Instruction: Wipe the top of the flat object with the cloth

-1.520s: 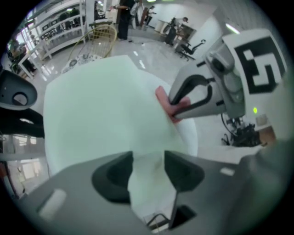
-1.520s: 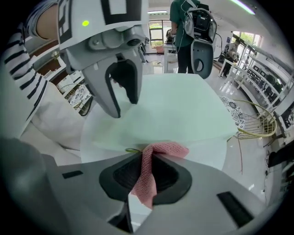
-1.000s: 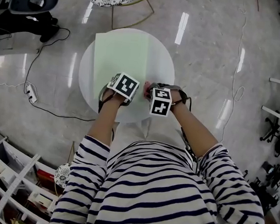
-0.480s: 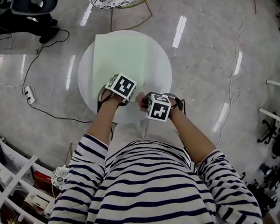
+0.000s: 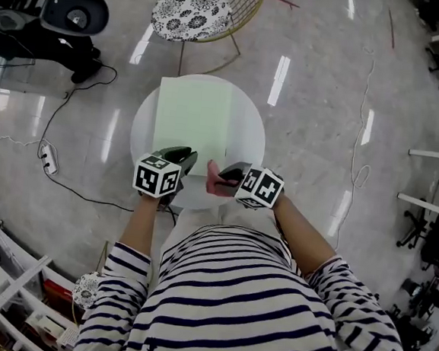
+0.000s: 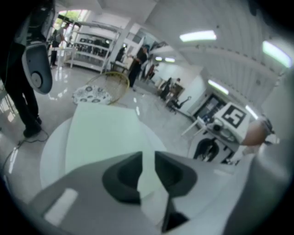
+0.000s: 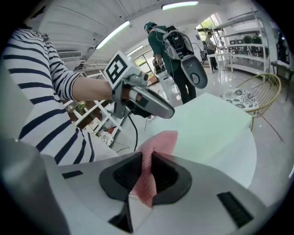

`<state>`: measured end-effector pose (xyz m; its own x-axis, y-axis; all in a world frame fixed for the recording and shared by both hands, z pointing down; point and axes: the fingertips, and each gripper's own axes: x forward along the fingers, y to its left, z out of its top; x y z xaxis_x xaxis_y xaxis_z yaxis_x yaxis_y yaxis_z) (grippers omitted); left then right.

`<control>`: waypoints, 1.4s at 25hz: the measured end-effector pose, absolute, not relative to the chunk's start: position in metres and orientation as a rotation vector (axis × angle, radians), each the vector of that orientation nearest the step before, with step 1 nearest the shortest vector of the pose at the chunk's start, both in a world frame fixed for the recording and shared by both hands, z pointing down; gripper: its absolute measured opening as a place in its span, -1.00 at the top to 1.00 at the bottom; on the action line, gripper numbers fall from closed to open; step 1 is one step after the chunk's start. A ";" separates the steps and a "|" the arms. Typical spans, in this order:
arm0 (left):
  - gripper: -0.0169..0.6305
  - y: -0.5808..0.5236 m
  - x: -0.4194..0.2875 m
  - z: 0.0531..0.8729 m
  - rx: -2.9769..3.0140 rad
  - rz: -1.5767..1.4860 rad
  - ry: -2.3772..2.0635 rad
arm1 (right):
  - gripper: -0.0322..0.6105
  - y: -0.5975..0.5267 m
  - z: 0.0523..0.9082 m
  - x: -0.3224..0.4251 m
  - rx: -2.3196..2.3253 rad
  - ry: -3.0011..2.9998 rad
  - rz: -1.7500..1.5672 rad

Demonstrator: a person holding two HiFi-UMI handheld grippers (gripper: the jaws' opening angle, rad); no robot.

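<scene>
Two grippers hover over the near edge of the round table [image 5: 247, 135], both tilted down, and no wiping is under way yet. The right gripper [image 5: 221, 171] is clamped on the pink cloth [image 7: 161, 140]: a fold is pinched between the pads and the free end pokes out ahead, I'd say so the loose part can drag flat across the surface. The left gripper [image 5: 189, 156] has just been closing its jaws; they stand at a narrow gap with nothing between them, only the sheet [image 5: 192, 119] showing beyond. That pale green sheet lies flat on the table ahead of both grippers, untouched. The left looks placed to pin the sheet's near edge while the right sweeps, though that's my guess.
</scene>
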<state>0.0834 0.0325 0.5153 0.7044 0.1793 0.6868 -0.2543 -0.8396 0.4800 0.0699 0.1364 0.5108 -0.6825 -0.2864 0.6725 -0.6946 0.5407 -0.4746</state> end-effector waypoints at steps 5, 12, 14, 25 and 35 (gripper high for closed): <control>0.67 0.031 0.070 0.439 2.555 0.566 -0.075 | 0.71 0.113 0.469 0.076 0.958 -2.330 0.937; 0.65 0.035 0.068 0.381 2.707 0.391 -0.068 | 0.71 0.077 0.410 0.084 1.198 -2.455 0.768; 0.65 0.035 0.067 0.367 2.724 0.356 -0.060 | 0.71 0.071 0.395 0.085 1.241 -2.476 0.712; 0.66 0.027 0.064 0.336 2.835 0.382 -0.117 | 0.73 0.049 0.343 0.110 1.489 -2.469 0.537; 0.67 0.021 0.072 0.329 2.808 0.359 -0.090 | 0.73 0.036 0.329 0.121 1.499 -2.468 0.470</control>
